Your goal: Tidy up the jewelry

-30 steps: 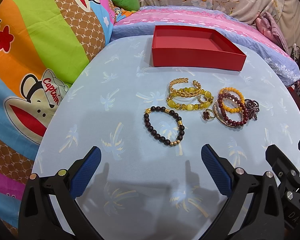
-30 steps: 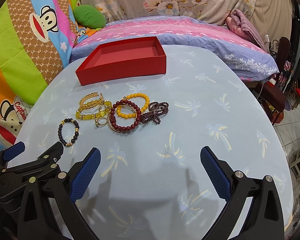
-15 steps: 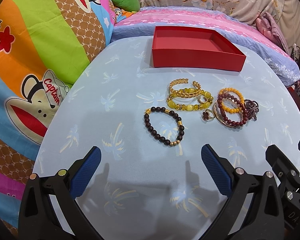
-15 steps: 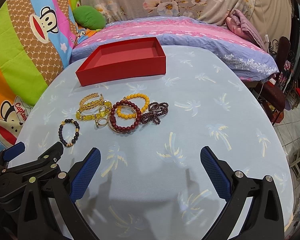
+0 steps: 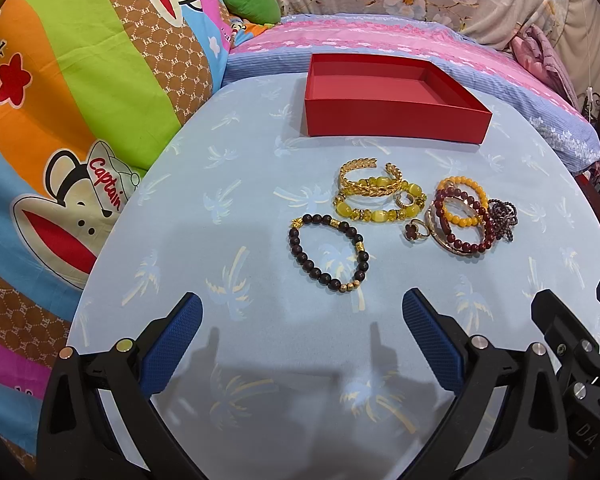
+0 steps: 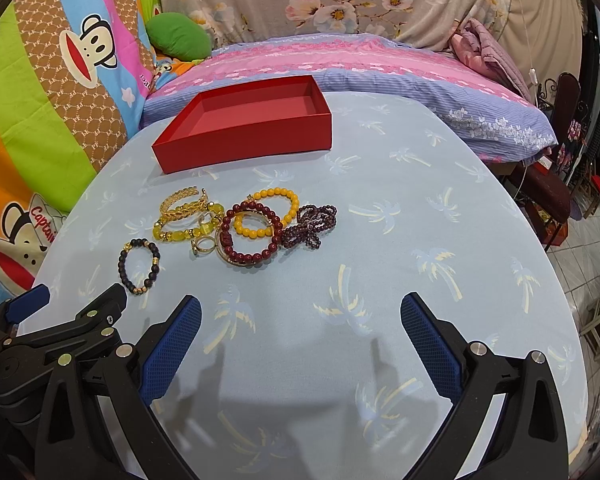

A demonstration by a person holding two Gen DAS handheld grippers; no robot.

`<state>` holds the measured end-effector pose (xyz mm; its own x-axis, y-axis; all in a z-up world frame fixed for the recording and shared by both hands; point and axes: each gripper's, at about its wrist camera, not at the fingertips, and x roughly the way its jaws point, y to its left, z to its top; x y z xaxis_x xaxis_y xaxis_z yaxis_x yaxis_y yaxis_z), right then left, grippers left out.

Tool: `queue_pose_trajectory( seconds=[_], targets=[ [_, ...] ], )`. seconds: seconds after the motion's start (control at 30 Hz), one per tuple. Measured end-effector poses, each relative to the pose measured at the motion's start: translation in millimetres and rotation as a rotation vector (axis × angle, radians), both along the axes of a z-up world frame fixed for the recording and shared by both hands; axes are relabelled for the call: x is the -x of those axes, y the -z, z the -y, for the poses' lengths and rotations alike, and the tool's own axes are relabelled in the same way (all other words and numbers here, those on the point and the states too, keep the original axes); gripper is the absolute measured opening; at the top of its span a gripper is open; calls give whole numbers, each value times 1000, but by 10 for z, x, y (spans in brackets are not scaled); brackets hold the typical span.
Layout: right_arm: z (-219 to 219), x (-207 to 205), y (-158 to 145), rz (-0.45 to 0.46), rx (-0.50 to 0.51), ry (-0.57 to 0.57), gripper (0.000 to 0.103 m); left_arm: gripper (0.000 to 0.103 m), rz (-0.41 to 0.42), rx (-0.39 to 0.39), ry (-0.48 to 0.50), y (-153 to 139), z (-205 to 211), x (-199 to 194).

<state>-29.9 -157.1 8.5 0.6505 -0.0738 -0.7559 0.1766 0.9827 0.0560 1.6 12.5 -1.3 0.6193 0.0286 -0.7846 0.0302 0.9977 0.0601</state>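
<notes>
One palm-print table (image 5: 228,208) amid bright bedding (image 5: 380,36).

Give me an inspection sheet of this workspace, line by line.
Surface: round table under a pale blue palm-print cloth.
Job's things: red box open, nothing seen inside; dark bead bracelet lies apart; gold cuff, yellow bead bracelet, orange bead bracelet, maroon bead bracelet, purple bead cluster and rings bunched together.
Clutter: nothing seen.
Grippers: left gripper and right gripper, jaws open, holding nothing.
Cables: thin white cord at right wall.
Surroundings: cartoon blanket, bed.
</notes>
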Motion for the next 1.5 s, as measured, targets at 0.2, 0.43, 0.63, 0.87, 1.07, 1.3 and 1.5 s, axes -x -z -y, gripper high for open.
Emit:
queue_pose_trajectory(
  seconds=[0.2,0.43,0.63,0.87,1.07,1.3,1.5],
  targets=[
    [2,0,-1,-1,-2,1,96,96,-3,-1,0,-5,5,4],
    [18,-16,26,-7,-7,0,96,96,-12,-2,-2,18,32,5],
    [117,-105,97,-24,-12,24,96,96,-36,13,-43,90,-112,-137],
    [178,-234,170,-45,-20,39,96,96,-65,45,-86,173,-278,-306],
    [221,-342,211,-58,-27,46,96,94,-87,28,-87,275,-283,-431],
    [206,-457,258,-72,-30,32,96,76,-117,56,-49,383,-226,-543],
    [158,-557,287,-80,-46,10,92,46,-104,67,14,343,-123,-610]
  ],
)
